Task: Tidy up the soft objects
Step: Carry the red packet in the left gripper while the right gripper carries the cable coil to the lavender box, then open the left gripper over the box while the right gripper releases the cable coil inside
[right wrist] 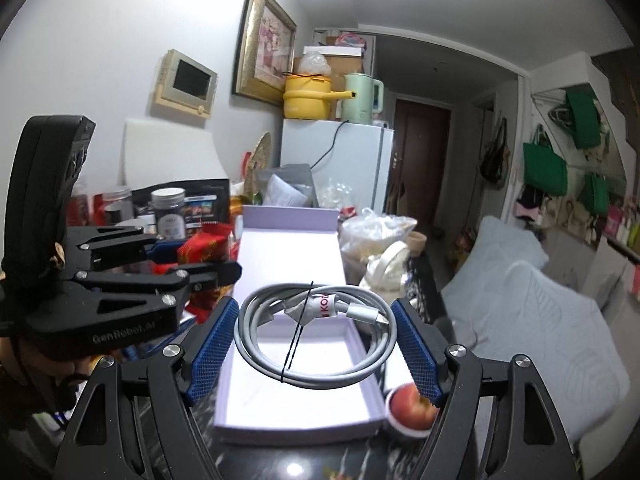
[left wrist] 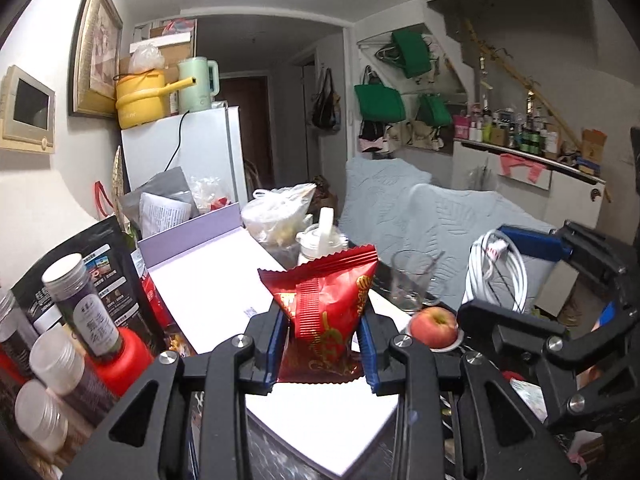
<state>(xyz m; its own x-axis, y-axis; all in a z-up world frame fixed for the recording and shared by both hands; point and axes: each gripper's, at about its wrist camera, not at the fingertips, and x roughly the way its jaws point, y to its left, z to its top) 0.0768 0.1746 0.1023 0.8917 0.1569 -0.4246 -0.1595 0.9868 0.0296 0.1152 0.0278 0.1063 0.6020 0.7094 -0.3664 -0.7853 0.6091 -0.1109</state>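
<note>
Snack bag (left wrist: 328, 304) sits pinched in the left gripper (left wrist: 325, 336), angled slightly downward, while at its 3 o'clock the right gripper (right wrist: 314, 344) clasps a coiled cable (right wrist: 316, 332).

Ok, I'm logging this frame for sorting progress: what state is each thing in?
Left gripper: shut on red snack bag, lifted.
Right gripper: shut on coiled white cable, tied.
Lilac box: open, lid upright.
Drinking glass: upright, empty.
Apple: whole.
</note>
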